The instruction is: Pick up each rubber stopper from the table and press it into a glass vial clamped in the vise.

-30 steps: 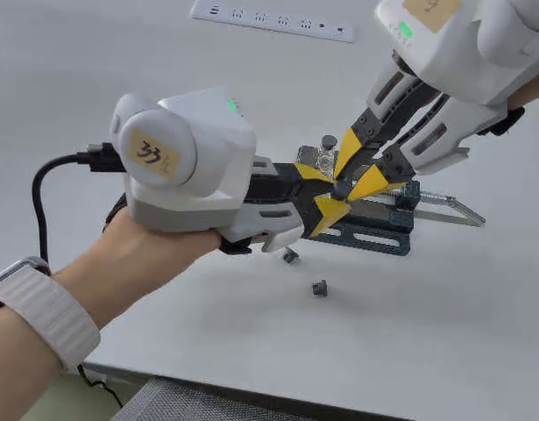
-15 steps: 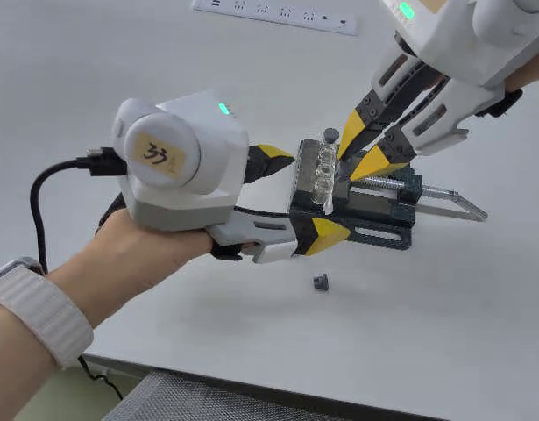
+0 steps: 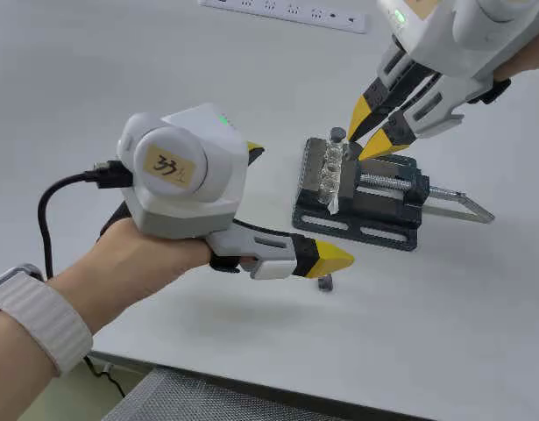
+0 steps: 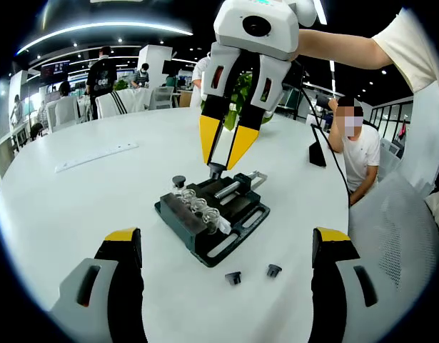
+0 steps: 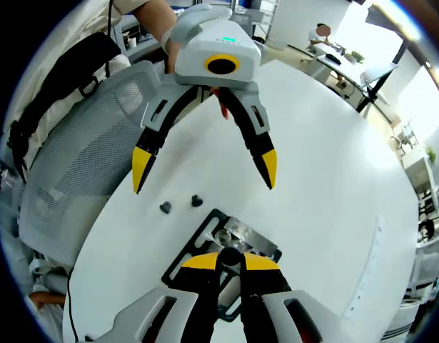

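Two rubber stoppers (image 4: 233,277) lie loose on the table (image 3: 462,333) just in front of the vise (image 3: 383,230). Another, the held stopper (image 4: 216,172), is pinched at the very tips of the right gripper (image 4: 218,166). Its yellow jaws are drawn almost together around it, just above the row of glass vials (image 4: 205,209). The far vial in the row already carries a seated stopper (image 4: 178,181); the others look open.

As I judge it, the main risk is that tip-only hold. If the press lands off-centre or tilted, the held stopper may cock on the rim, squirt out of the jaws and roll off across the table. A push with any sideways lean would load thin glass against the vise and could crack a vial or tip it in the clamp. The vials stand close together, so the jaw tips could also clip a neighbour or knock the seated stopper.

The left gripper (image 5: 205,177) is spread wide with nothing in it. Its lower jaw sits near the loose rubber stoppers, so a careless sweep could scatter them.

The right gripper slants steeply down from above and beyond the vise, tips aimed at the vials. The left hand (image 3: 138,263) holds the left gripper roughly level and low over the table, pointed at the vise
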Motion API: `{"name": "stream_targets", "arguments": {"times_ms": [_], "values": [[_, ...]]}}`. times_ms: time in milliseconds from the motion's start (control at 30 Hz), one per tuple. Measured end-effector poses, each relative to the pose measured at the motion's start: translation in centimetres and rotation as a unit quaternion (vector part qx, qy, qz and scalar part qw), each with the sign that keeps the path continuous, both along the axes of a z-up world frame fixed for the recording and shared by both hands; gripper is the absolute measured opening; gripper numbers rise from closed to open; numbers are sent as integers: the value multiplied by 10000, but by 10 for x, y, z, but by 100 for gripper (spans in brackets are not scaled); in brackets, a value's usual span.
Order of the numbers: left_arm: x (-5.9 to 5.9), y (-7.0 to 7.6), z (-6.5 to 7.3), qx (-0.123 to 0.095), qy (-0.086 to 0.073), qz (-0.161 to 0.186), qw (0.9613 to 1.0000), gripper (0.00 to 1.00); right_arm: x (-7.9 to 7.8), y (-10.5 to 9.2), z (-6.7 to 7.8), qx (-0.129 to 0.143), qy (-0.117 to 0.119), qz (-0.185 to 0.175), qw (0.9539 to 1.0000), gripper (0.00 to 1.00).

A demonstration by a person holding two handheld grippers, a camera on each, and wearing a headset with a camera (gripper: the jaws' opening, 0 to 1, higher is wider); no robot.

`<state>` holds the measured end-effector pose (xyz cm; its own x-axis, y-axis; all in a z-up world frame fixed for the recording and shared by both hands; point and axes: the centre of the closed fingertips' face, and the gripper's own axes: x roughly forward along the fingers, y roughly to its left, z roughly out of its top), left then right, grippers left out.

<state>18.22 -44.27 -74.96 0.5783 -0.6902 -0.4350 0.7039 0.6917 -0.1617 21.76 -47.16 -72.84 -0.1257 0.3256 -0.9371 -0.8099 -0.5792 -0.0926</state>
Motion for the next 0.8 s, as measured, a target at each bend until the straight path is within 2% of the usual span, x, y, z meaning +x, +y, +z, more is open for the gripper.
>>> {"name": "stream_targets", "arguments": {"times_ms": [67, 400, 800], "values": [[-1, 0, 0, -1, -7, 5, 10000, 99, 4, -1, -1, -54, -117, 49, 9999, 5], [-2, 3, -3, 9, 37, 40, 10000, 98, 18, 5, -14, -252, -219, 71, 9994, 5], [-4, 6, -6, -15, 85, 79, 9999, 94, 25, 11, -26, -500, -182, 68, 9986, 5]]}}
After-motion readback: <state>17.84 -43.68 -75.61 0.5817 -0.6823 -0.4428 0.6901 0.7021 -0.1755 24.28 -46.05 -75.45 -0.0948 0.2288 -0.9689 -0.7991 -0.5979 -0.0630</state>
